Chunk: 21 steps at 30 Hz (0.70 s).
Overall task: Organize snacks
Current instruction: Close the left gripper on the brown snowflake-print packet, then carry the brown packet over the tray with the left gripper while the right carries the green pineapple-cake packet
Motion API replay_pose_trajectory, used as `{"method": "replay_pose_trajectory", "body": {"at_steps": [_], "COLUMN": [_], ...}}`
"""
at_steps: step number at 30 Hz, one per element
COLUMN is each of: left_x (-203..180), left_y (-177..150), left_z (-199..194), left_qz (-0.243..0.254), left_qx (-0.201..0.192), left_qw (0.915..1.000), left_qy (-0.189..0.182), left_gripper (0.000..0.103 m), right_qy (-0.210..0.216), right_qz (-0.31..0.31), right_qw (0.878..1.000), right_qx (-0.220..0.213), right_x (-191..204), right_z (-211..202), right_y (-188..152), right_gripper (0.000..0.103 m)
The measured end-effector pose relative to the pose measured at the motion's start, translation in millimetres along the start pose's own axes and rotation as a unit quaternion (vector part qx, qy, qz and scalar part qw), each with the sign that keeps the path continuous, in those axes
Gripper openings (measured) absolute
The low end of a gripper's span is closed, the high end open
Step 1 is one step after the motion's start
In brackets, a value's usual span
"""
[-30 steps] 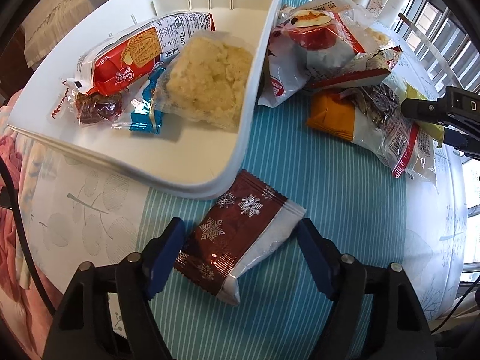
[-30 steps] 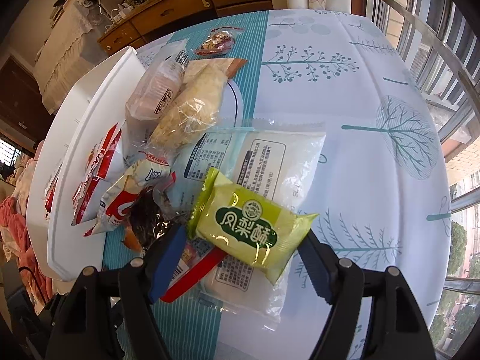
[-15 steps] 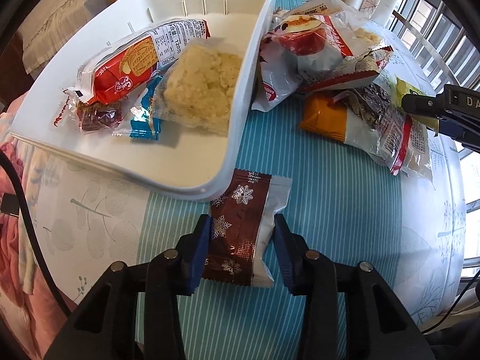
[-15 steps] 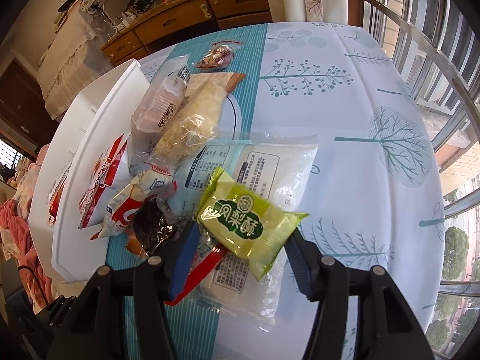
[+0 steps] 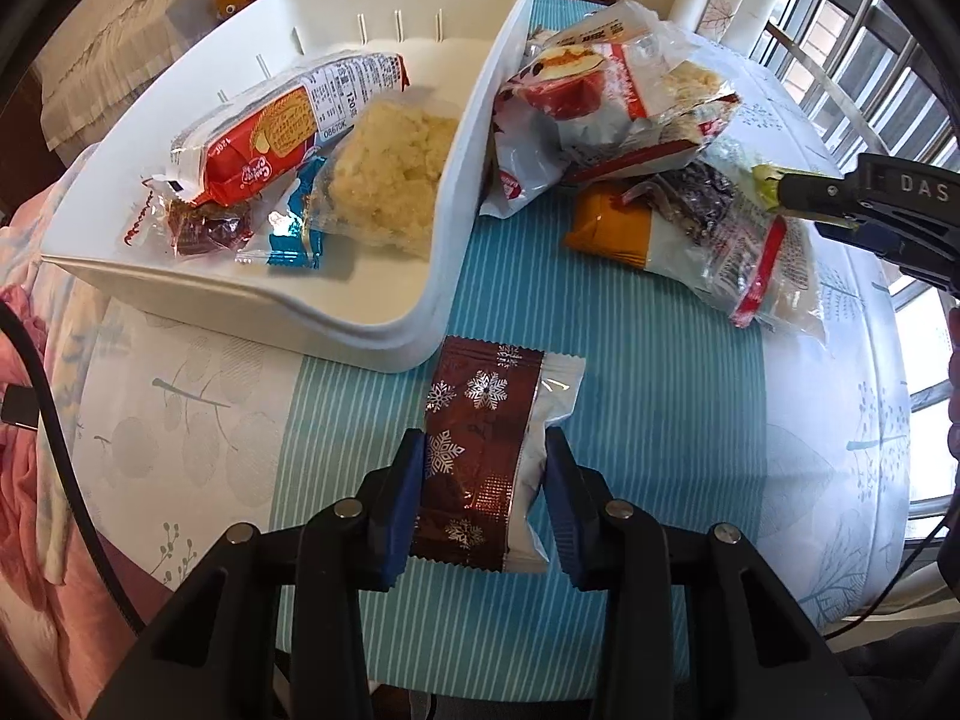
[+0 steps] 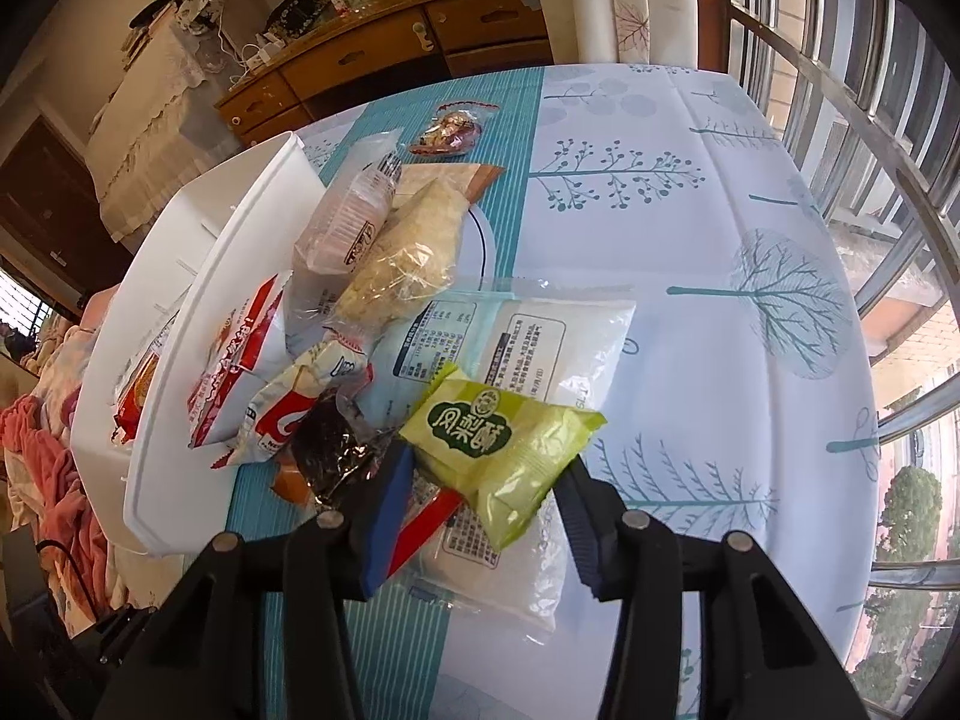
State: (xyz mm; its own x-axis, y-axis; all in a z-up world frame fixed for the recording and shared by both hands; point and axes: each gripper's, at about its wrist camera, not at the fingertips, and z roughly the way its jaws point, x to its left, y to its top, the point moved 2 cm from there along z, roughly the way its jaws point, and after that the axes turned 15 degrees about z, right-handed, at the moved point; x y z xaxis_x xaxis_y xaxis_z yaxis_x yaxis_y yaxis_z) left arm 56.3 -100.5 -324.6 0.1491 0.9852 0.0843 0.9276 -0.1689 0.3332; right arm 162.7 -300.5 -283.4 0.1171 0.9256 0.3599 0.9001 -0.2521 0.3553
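now both grippers have just been closing, each with a snack between its fingers. the left gripper (image 5: 483,501) has come in on the brown packet (image 5: 480,462), and its blue fingers (image 5: 408,504) press the packet from both sides, so it is gripped. compared with a second ago the packet is turned straight between them and seems a little off the desk (image 5: 660,420), near the corner of the white bin (image 5: 444,276). the right gripper (image 6: 486,504) has narrowed around the green packet (image 6: 501,447), which lies on top of the pile beside the bin; the far finger touches its edge, the near one is close to it, so i judge it just held. this means both snacks are taken and next go to the bin, where a few snacks already lie. both grippers point steeply down at the desk, the left one closer to the bin.
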Motion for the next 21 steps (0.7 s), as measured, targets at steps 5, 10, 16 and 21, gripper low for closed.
{"method": "replay_pose_trajectory", "body": {"at_steps": [5,10,16,21], "left_x": [-6,-10,-14,-17], "left_y": [-3,-2,4,16], "left_z": [-21,-48,-74,-92], "left_qz": [0.007,0.011,0.018,0.031], "left_qx": [-0.011,-0.023,-0.040,-0.053], "left_qw": [0.9999,0.9997,0.9990,0.9981], "left_qy": [-0.001,-0.002,-0.004,0.001], "left_gripper": [0.037,0.037,0.037,0.037], "right_qy": [0.005,0.014,0.026,0.037], "right_qz": [-0.007,0.001,0.001,0.003], "right_qw": [1.000,1.000,1.000,0.999], "right_qx": [0.001,-0.002,-0.013,-0.023], "right_x": [3,0,-1,-2], "right_z": [-4,-9,-19,-30], "right_y": [-4,-5,-5,-3], "right_gripper": [0.026,0.023,0.023,0.022]}}
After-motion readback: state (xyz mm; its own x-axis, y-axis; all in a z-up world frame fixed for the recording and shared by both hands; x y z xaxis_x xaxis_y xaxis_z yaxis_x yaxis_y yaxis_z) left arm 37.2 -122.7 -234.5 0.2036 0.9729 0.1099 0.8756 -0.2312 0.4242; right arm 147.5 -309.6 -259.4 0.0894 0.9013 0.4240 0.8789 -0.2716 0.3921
